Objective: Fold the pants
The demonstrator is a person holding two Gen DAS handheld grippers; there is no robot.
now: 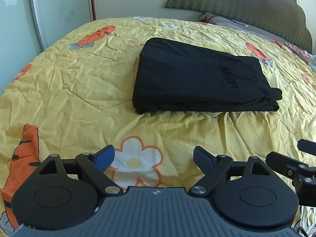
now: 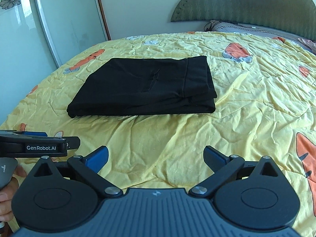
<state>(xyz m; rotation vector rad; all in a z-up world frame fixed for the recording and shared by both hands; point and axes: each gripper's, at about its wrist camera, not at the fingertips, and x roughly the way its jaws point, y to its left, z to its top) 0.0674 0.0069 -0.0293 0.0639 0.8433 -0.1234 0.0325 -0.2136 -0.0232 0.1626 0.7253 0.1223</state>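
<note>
Black pants (image 1: 197, 77) lie folded into a flat rectangular stack on the yellow quilt (image 1: 79, 83), with the layered edges at the right end. The right wrist view shows the same folded pants (image 2: 146, 88) left of centre. My left gripper (image 1: 154, 158) is open, nothing between its blue pads, hovering over the quilt well short of the pants. My right gripper (image 2: 156, 158) is also wide open and empty, likewise short of the stack. The left gripper (image 2: 39, 142) shows side-on at the left edge of the right wrist view, with a hand (image 2: 7, 195) holding it.
The quilt is printed with orange carrots (image 1: 94, 35) and white flowers (image 1: 136, 162). A green padded headboard (image 1: 246, 6) and a pillow (image 1: 221, 19) stand at the far right. Sliding glass wardrobe doors (image 2: 39, 29) line the left side beyond the bed's edge.
</note>
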